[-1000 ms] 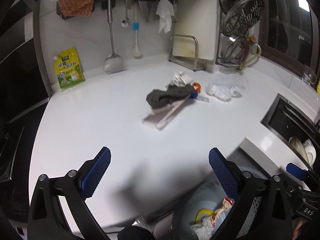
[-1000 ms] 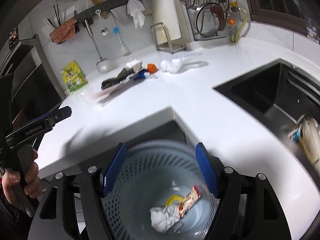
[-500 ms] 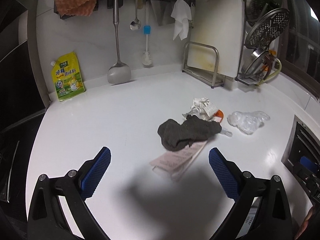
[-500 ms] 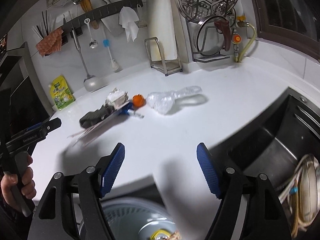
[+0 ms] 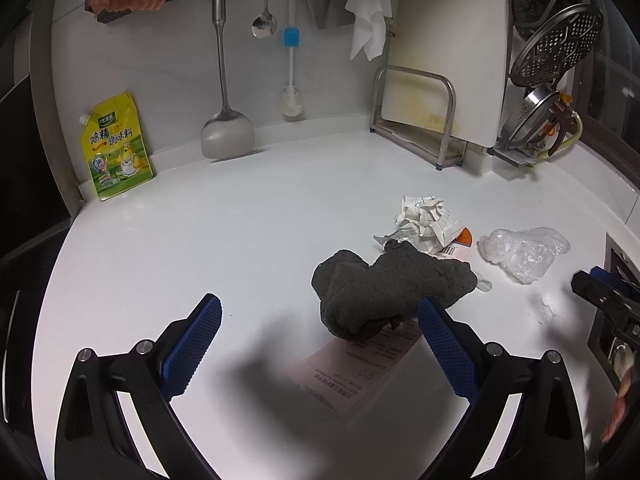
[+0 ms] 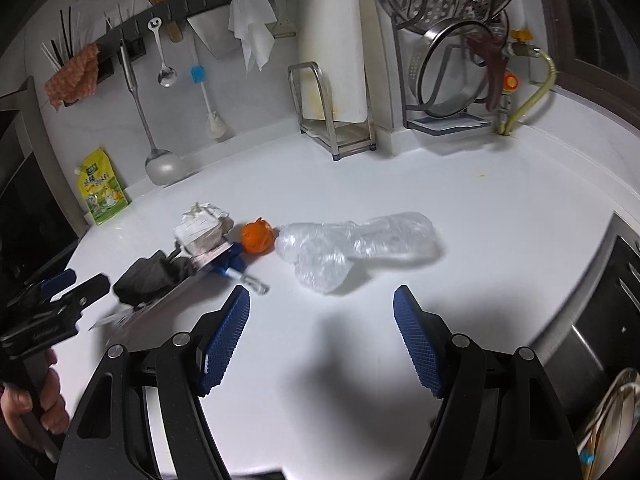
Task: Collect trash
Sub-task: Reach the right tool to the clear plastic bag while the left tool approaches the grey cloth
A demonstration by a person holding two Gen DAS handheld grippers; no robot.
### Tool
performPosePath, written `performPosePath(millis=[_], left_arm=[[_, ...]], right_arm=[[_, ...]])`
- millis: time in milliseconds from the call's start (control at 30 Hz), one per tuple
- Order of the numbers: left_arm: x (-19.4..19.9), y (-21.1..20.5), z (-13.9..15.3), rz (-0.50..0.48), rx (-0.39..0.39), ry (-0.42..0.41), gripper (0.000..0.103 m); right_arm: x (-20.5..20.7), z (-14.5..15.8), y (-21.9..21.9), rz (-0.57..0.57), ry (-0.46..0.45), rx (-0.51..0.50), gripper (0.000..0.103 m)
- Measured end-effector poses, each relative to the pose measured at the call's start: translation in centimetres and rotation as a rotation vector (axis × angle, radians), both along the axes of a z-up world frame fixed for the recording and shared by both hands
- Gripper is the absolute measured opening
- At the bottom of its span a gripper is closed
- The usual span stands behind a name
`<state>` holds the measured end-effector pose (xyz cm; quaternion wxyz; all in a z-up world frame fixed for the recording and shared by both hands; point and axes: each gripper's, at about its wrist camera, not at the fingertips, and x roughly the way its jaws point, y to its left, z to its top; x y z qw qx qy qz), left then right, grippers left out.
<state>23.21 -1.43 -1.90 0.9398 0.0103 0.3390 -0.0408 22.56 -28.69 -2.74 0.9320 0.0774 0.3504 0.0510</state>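
Observation:
Trash lies in a heap on the white counter (image 5: 240,240). A dark grey rag (image 5: 388,292) lies on a pink printed leaflet (image 5: 360,372). Behind it are crumpled white paper (image 5: 424,220), an orange scrap (image 5: 465,237) and a clear plastic bag (image 5: 524,252). My left gripper (image 5: 320,340) is open and empty, just short of the rag. My right gripper (image 6: 320,332) is open and empty, just short of the plastic bag (image 6: 352,248). The rag (image 6: 156,276), orange scrap (image 6: 256,236) and paper (image 6: 204,228) show to its left.
A yellow seasoning pouch (image 5: 116,148) leans on the back wall. A spatula (image 5: 226,132) and brush (image 5: 292,100) hang there. A cutting board rack (image 5: 420,120) and pot lid rack (image 6: 460,92) stand at the back. The dark sink (image 6: 608,320) is at the right.
Both grippers rose away from the bin below the counter edge and moved forward over the counter toward the trash heap, which now looks closer. Both stayed open.

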Motion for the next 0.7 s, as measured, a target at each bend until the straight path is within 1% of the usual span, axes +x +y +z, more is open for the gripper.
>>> performPosePath(millis=[300,400,567,600,633,667,700], left_arm=[[0.3,-0.1,0.1,-0.001,-0.002,-0.013,0.097],[0.4,-0.1,0.1,-0.001,0.0,-0.013,0.097],[0.5,0.3,0.1,0.003,-0.007,-0.003,0.097],[0.5,0.4,0.0,0.003,-0.01,0.001,0.097],[0.4,0.5,0.0,0.001,-0.014,0.006,0.097],[0.3,0.7,-0.1,0.0,-0.014,0.009,0.097],[0.3,0.8,-0.2,0.001,-0.009,0.011,0.097]], right_arm=[[5.1,-0.7,1.2,0.033,0.043,-0.074,0.071],[6.6,-1.4,1.5,0.029,0.076,-0.117,0.071],[8.0,-3.1,1.4,0.033,0.144,-0.129,0.071],[8.0,-3.3,1.4,0.033,0.145,-0.134,0.069],[8.1,-3.5,1.4,0.037,0.148,-0.135,0.059],[8.2,-3.7,1.3,0.046,0.159,-0.129,0.052],[8.3,-3.8,1.3,0.052,0.167,-0.119,0.043]])
